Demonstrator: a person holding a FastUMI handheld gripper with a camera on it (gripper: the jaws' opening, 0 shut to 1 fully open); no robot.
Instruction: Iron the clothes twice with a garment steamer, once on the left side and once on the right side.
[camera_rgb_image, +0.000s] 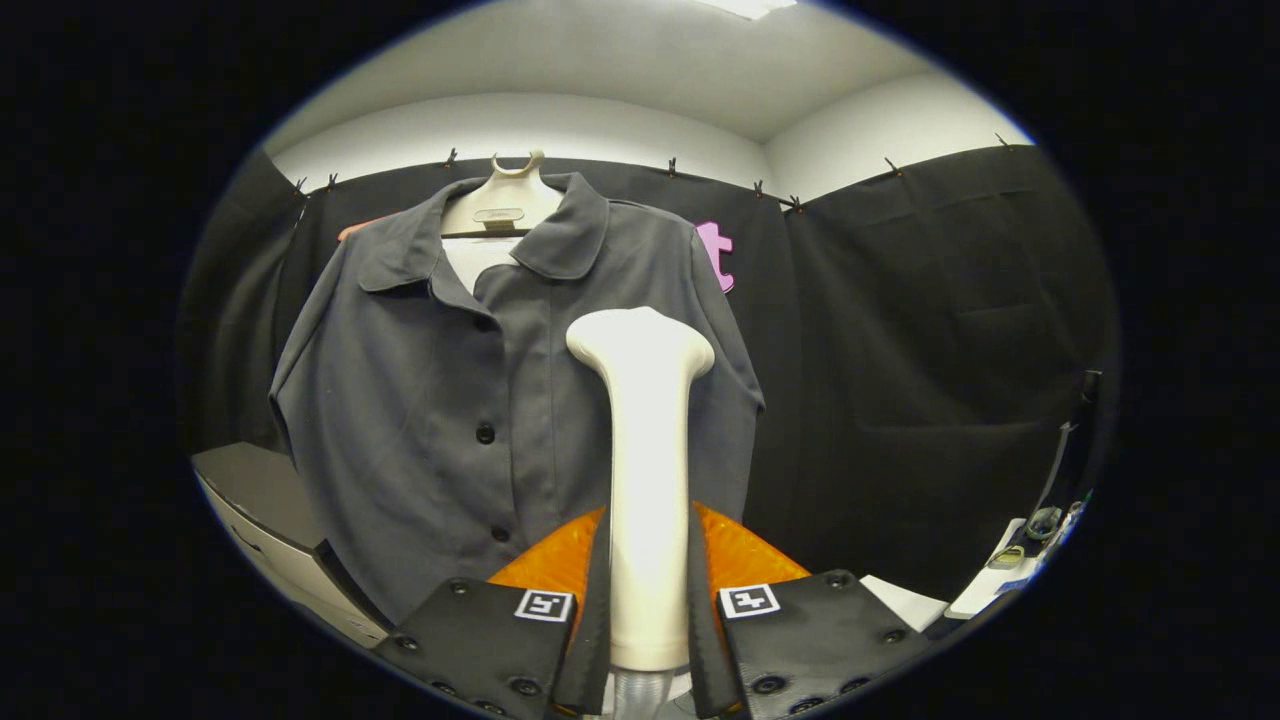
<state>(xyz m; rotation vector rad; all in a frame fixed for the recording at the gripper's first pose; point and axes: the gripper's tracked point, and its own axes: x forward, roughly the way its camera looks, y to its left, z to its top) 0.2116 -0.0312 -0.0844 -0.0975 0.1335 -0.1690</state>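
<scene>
Light comes from a ceiling panel (745, 6) overhead, blown out to plain white. It falls brightly on the pale upper wall (600, 120) and evenly on the grey shirt (430, 400), where soft shadows sit under the collar and along the folds. The white steamer (648, 480), clamped between the gripper (648, 610) fingers, is bright yet keeps its shading. Fisheye distortion bends straight lines near the rim, where the picture dims; the centre stays sharp

A recording booth: black cloth (900, 330) clipped along white walls (560, 125), a shirt (470, 400) hanging beyond the jaws.
</scene>
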